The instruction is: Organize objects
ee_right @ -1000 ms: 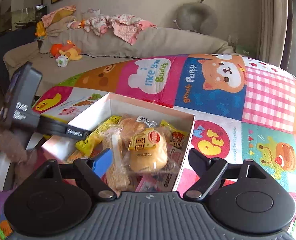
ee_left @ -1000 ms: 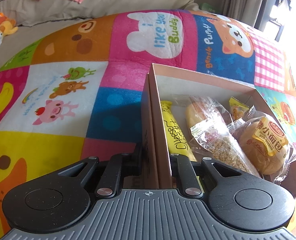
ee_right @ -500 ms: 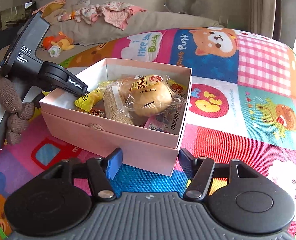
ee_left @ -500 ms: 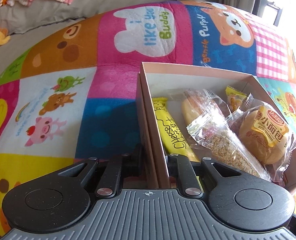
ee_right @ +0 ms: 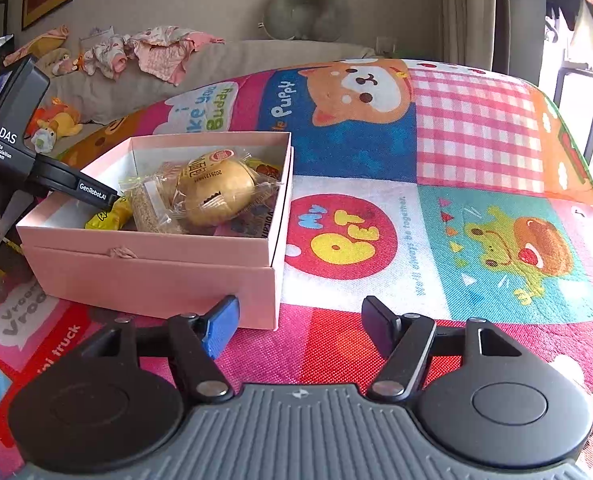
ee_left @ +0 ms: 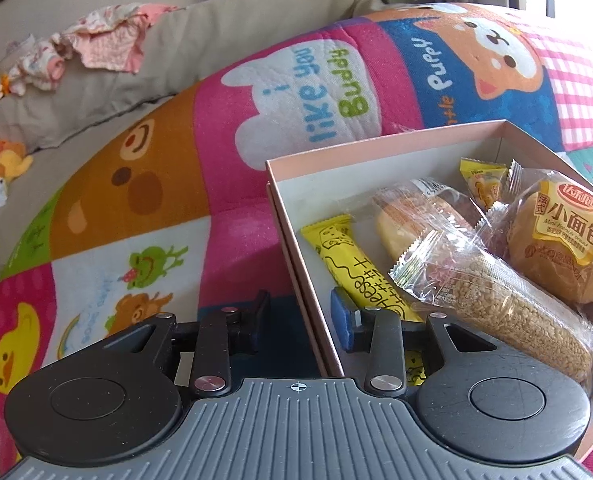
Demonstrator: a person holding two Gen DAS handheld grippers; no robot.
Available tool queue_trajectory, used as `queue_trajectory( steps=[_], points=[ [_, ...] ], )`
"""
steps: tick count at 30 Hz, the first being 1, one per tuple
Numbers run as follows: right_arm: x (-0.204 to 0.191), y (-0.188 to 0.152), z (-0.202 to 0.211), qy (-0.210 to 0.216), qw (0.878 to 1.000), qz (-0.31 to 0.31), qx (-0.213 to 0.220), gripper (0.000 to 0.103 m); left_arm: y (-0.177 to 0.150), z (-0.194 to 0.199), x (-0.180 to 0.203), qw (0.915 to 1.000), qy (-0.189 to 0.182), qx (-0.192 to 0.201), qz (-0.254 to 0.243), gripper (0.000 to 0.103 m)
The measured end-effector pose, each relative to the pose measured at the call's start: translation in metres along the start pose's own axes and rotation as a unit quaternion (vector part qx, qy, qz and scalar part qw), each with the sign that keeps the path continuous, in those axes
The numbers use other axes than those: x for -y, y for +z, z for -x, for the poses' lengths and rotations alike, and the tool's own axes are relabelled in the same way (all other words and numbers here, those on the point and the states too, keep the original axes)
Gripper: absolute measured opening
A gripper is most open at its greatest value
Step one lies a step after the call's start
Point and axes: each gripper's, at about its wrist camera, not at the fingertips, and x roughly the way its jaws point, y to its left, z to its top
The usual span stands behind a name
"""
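The left tongs (ee_left: 298, 314) are straddling the near wall of the pink box (ee_left: 380, 148), one finger outside it and the blue-padded one inside, and their jaws have just been opening: the pads are now standing off the cardboard on both sides, so the wall is between them but not gripped. Just past the inner finger a yellow cheese stick (ee_left: 352, 268) is lying along the box floor, with a sesame bar in clear wrap (ee_left: 508, 312) beside it and a round bun in crinkly film (ee_left: 560, 240) beyond that.

The right tongs (ee_right: 298, 322) are hanging empty and fairly wide over the play mat (ee_right: 476, 136), their blue pad just in front of the box's near corner, not touching it as far as I can tell; their jaws have just been opening a little.

The box is probably light and fairly stiff, though a thin wall is likely to flex if pinched at mid-span; taking it near a corner looks safer. The wrapped snacks are light, slippery and crushable, the bun most of all, so pinching the crimped wrapper ends seems wiser than squeezing their middles.
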Motion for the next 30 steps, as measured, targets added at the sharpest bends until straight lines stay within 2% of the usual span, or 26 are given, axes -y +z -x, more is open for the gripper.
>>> queue_trajectory(
  steps=[2, 5, 7, 9, 13, 16, 19, 24, 27, 30],
  points=[
    [0.003, 0.000, -0.001, 0.001, 1.000, -0.008, -0.002, 0.070, 0.002, 0.000, -0.001, 1.0000, 0.000, -0.004, 0.003, 0.039],
    [0.005, -0.001, 0.001, 0.002, 1.000, -0.014, 0.005, 0.082, 0.005, 0.003, -0.004, 0.9994, 0.006, -0.014, 0.032, 0.039],
    [0.005, -0.001, 0.001, 0.000, 1.000, -0.014, 0.008, 0.086, 0.006, 0.014, -0.010, 0.9984, 0.012, 0.007, 0.055, 0.038],
    [0.006, -0.002, 0.002, 0.003, 1.000, -0.017, 0.009, 0.092, 0.008, 0.027, -0.015, 0.9972, 0.015, 0.022, 0.070, 0.046],
    [0.008, -0.001, 0.004, 0.002, 1.000, -0.025, 0.010, 0.103, 0.002, 0.067, -0.015, 0.9948, 0.019, 0.045, 0.090, 0.047],
    [0.008, -0.003, 0.005, -0.020, 0.999, -0.025, -0.012, 0.103, -0.009, 0.099, -0.008, 0.9929, 0.016, 0.084, 0.083, 0.044],
    [0.010, -0.008, 0.010, -0.023, 0.999, -0.030, -0.024, 0.103, -0.019, 0.114, -0.004, 0.9901, -0.011, 0.102, 0.096, 0.044],
    [0.009, -0.016, 0.015, -0.022, 0.999, -0.029, -0.038, 0.103, -0.043, 0.126, 0.008, 0.9880, -0.024, 0.106, 0.110, 0.044],
    [0.013, -0.021, 0.021, -0.018, 0.998, -0.039, -0.039, 0.103, -0.063, 0.139, 0.016, 0.9880, -0.020, 0.107, 0.110, 0.044],
    [0.024, -0.029, 0.029, -0.012, 0.997, -0.058, -0.053, 0.103, -0.085, 0.154, 0.022, 0.9882, -0.025, 0.091, 0.120, 0.044]
  ],
)
